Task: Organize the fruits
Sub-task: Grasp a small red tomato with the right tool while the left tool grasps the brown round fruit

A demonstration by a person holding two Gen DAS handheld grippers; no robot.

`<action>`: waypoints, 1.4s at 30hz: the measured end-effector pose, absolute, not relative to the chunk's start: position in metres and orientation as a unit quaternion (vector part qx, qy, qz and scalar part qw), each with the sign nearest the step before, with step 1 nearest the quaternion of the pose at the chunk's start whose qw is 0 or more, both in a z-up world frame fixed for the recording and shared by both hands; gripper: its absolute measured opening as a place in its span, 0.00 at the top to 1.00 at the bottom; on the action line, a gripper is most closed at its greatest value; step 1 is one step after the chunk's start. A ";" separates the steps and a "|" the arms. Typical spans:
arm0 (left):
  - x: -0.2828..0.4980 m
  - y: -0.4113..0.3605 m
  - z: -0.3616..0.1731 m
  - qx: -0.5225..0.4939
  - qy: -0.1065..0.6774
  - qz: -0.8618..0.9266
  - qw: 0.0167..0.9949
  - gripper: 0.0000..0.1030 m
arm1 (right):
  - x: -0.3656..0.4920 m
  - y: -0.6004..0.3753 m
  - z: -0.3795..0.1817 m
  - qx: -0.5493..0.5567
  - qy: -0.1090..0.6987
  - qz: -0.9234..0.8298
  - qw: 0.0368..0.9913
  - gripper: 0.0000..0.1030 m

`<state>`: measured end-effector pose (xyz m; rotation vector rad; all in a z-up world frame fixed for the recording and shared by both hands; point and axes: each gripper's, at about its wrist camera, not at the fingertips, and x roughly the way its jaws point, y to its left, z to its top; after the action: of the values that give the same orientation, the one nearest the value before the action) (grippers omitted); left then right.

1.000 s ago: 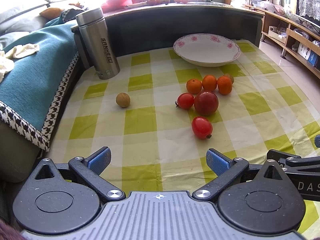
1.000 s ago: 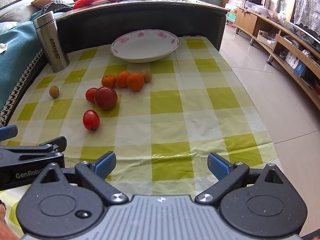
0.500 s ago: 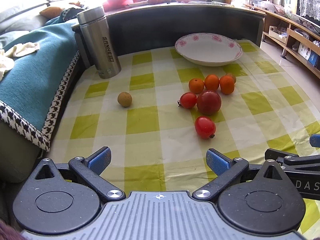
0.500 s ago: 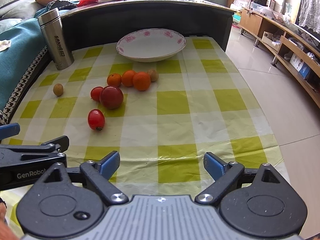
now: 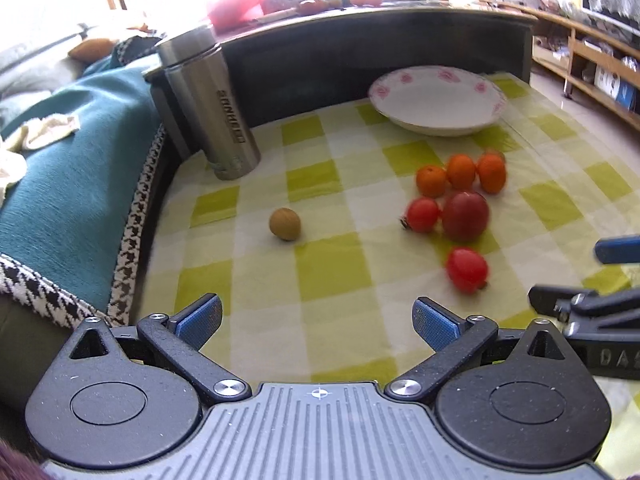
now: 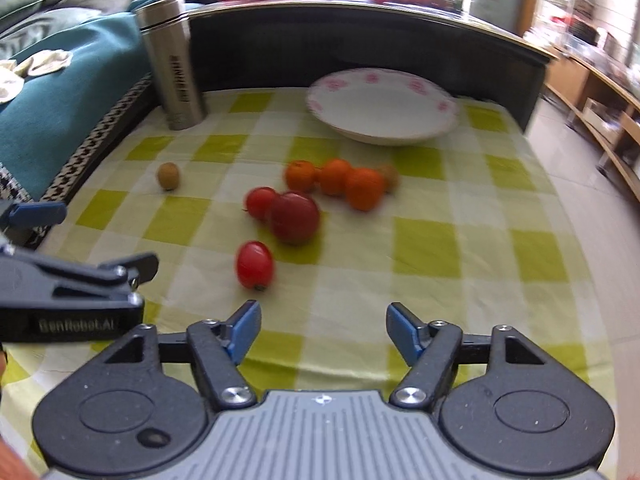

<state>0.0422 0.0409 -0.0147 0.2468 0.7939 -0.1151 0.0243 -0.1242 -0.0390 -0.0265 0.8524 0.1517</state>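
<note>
Left gripper (image 5: 318, 322): spread wide, holding nothing, hovering above the checked cloth (image 5: 332, 272) on the desk. Right gripper (image 6: 323, 326): likewise spread wide and holding nothing, just behind the nearest tomato (image 6: 255, 265).

Fruit positions, right wrist view:
- Dark red fruit (image 6: 295, 217) touching a second tomato (image 6: 261, 202).
- Three oranges (image 6: 335, 176) in a row beyond, side by side.
- Small brown fruit (image 6: 390, 177) at the right end of the row.
- Another brown fruit (image 6: 168, 175) lying alone, well apart to the left.

White plate (image 6: 384, 130) with pink flowers at the far edge, no fruit in it. Steel flask (image 6: 176, 64) upright at the far left corner.
</note>
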 end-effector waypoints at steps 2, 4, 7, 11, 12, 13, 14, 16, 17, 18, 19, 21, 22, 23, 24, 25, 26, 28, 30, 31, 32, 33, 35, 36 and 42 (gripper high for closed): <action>0.051 0.048 -0.014 0.102 0.388 -0.061 0.914 0.01 | 0.032 -0.118 -0.042 -0.018 0.408 0.087 0.909 0.33; 0.060 0.051 -0.014 0.113 0.383 -0.063 0.915 0.01 | 0.039 -0.111 -0.044 -0.025 0.404 0.102 0.909 0.35; 0.074 0.055 -0.015 0.132 0.372 -0.067 0.917 0.02 | 0.048 -0.101 -0.050 -0.041 0.399 0.117 0.909 0.40; 0.096 0.060 -0.023 0.139 0.366 -0.076 0.917 0.06 | 0.056 -0.097 -0.058 -0.030 0.397 0.140 0.907 0.45; 0.101 0.060 -0.025 0.136 0.367 -0.080 0.917 0.09 | 0.057 -0.096 -0.059 -0.029 0.394 0.144 0.907 0.47; 0.106 0.061 -0.028 0.131 0.368 -0.087 0.916 0.11 | 0.057 -0.094 -0.060 -0.031 0.391 0.146 0.908 0.48; 0.110 0.063 -0.030 0.126 0.369 -0.091 0.916 0.12 | 0.057 -0.093 -0.062 -0.033 0.390 0.149 0.908 0.48; 0.118 0.064 -0.036 0.126 0.370 -0.088 0.916 0.15 | 0.058 -0.091 -0.066 -0.035 0.393 0.151 0.906 0.52; 0.122 0.064 -0.039 0.128 0.370 -0.086 0.916 0.18 | 0.058 -0.092 -0.068 -0.034 0.396 0.150 0.905 0.52; 0.126 0.064 -0.042 0.128 0.371 -0.087 0.916 0.22 | 0.057 -0.091 -0.069 -0.038 0.387 0.151 0.909 0.53; 0.130 0.065 -0.045 0.125 0.373 -0.088 0.915 0.23 | 0.056 -0.090 -0.069 -0.045 0.386 0.152 0.909 0.53; 0.136 0.066 -0.048 0.118 0.375 -0.091 0.915 0.28 | 0.055 -0.089 -0.070 -0.052 0.380 0.153 0.911 0.56; 0.138 0.066 -0.050 0.117 0.376 -0.091 0.915 0.28 | 0.055 -0.090 -0.070 -0.050 0.379 0.152 0.912 0.58; 0.138 0.066 -0.051 0.115 0.372 -0.093 0.916 0.28 | 0.055 -0.090 -0.070 -0.048 0.377 0.151 0.913 0.59; 0.139 0.065 -0.051 0.116 0.371 -0.094 0.917 0.29 | 0.054 -0.091 -0.071 -0.047 0.376 0.151 0.913 0.62; 0.140 0.064 -0.050 0.117 0.368 -0.095 0.917 0.30 | 0.054 -0.091 -0.071 -0.048 0.374 0.151 0.914 0.65; 0.141 0.063 -0.051 0.117 0.367 -0.096 0.918 0.33 | 0.054 -0.091 -0.071 -0.048 0.373 0.151 0.914 0.67; 0.143 0.063 -0.051 0.111 0.366 -0.100 0.919 0.37 | 0.054 -0.091 -0.070 -0.048 0.373 0.151 0.914 0.67; 0.142 0.063 -0.050 0.107 0.368 -0.107 0.917 0.47 | 0.054 -0.091 -0.070 -0.048 0.373 0.152 0.914 0.67; 0.140 0.062 -0.050 0.108 0.368 -0.109 0.917 0.47 | 0.053 -0.092 -0.069 -0.049 0.372 0.153 0.914 0.67; 0.139 0.061 -0.050 0.113 0.366 -0.110 0.917 0.49 | 0.052 -0.092 -0.069 -0.051 0.370 0.153 0.915 0.67; 0.138 0.059 -0.050 0.119 0.365 -0.110 0.917 0.50 | 0.050 -0.092 -0.069 -0.053 0.368 0.154 0.916 0.67; 0.136 0.056 -0.049 0.121 0.366 -0.115 0.915 0.56 | 0.048 -0.092 -0.069 -0.055 0.364 0.158 0.916 0.67; 0.135 0.055 -0.049 0.117 0.370 -0.124 0.913 0.59 | 0.047 -0.092 -0.068 -0.056 0.362 0.159 0.917 0.68; 0.118 0.047 -0.048 0.127 0.376 -0.153 0.905 0.64 | 0.038 -0.092 -0.063 -0.063 0.349 0.164 0.920 0.68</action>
<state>0.1183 0.0468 -0.0477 0.2633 0.7760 -0.3170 0.0382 -0.0920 -0.0626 -0.1295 0.7178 0.3379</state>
